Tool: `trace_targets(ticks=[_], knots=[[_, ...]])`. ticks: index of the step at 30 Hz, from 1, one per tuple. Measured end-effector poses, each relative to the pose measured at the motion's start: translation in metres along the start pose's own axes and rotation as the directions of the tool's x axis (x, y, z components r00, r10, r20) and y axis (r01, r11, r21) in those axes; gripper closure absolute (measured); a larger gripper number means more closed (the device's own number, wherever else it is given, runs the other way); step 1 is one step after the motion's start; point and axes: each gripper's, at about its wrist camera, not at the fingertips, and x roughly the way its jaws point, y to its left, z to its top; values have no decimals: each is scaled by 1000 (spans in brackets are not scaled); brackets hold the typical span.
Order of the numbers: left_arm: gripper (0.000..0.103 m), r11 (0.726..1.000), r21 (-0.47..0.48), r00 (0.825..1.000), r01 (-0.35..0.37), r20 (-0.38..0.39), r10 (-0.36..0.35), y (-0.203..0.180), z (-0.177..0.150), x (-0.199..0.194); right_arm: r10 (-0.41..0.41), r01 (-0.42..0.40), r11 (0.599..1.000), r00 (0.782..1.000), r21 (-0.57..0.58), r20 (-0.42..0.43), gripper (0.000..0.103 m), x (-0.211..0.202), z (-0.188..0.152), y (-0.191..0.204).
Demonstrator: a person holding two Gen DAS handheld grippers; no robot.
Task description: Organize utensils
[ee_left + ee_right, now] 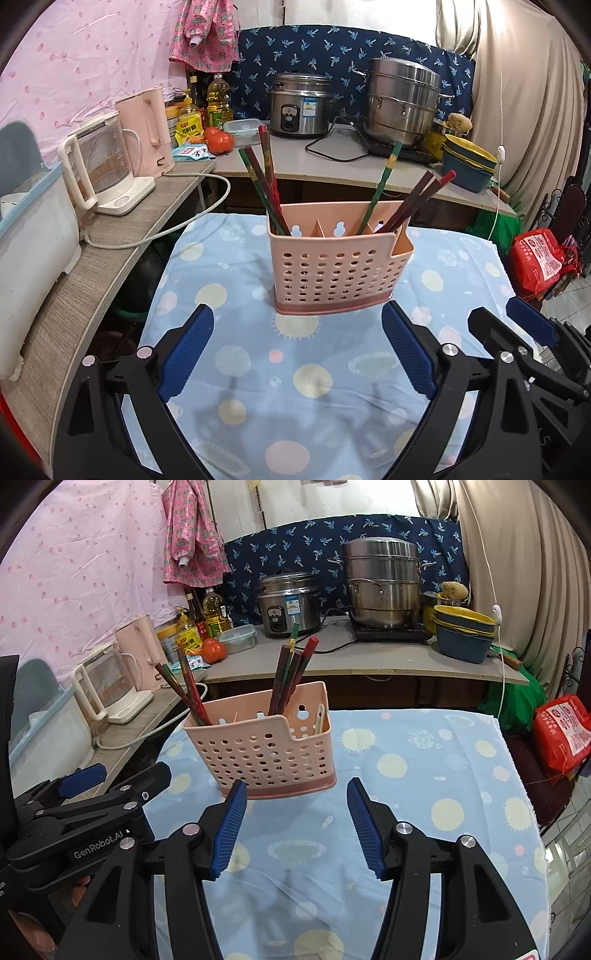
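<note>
A pink perforated utensil basket (332, 273) stands upright on the blue dotted cloth (303, 369); it also shows in the right wrist view (266, 753). Several red and green chopsticks (266, 184) lean in its left compartment, and more chopsticks (417, 199) lean in its right one. In the right wrist view the two bunches (184, 690) (291, 668) stand the same way. My left gripper (297, 321) is open and empty just in front of the basket. My right gripper (295, 794) is open and empty, also just in front. The left gripper's body (85, 812) shows at the left.
A glass kettle (99, 173) and pink kettle (147, 129) stand on the left counter. A rice cooker (299, 105), steel steamer pot (402, 99), tomato (218, 140), oil bottles (218, 99) and stacked bowls (469, 158) are on the back counter. A red bag (539, 258) lies at right.
</note>
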Motion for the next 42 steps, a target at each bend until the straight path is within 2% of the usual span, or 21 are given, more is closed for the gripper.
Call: trace_targets(ticks=[5, 9, 13, 14, 17, 22, 42], knots=[[10, 1000, -5, 1000, -21, -8, 21, 1, -8, -5, -25, 25, 1000, 1000, -13, 9, 35, -10, -10, 0], [8, 999, -20, 999, -31, -20, 31, 3, -17, -8, -19, 19, 1000, 1000, 6, 3, 20, -17, -17, -4], [7, 999, -15, 999, -46, -25, 45, 3, -25, -12, -18, 18, 1000, 1000, 10, -8, 15, -20, -24, -6], [7, 999, -12, 998, -53, -27, 53, 3, -27, -12, -12, 12, 1000, 1000, 13, -10, 5, -20, -26, -7], [7, 999, -8, 998, -43, -43, 43, 3, -33, -13, -30, 30, 1000, 1000, 6, 0, 7, -25, -32, -8], [7, 998, 7, 996, -68, -52, 68, 1, -43, -16, -68, 68, 997, 998, -31, 11, 6, -29, -40, -3], [7, 996, -6, 992, -91, -88, 90, 6, -62, -17, -73, 73, 996, 997, -48, -14, 6, -33, -54, 0]])
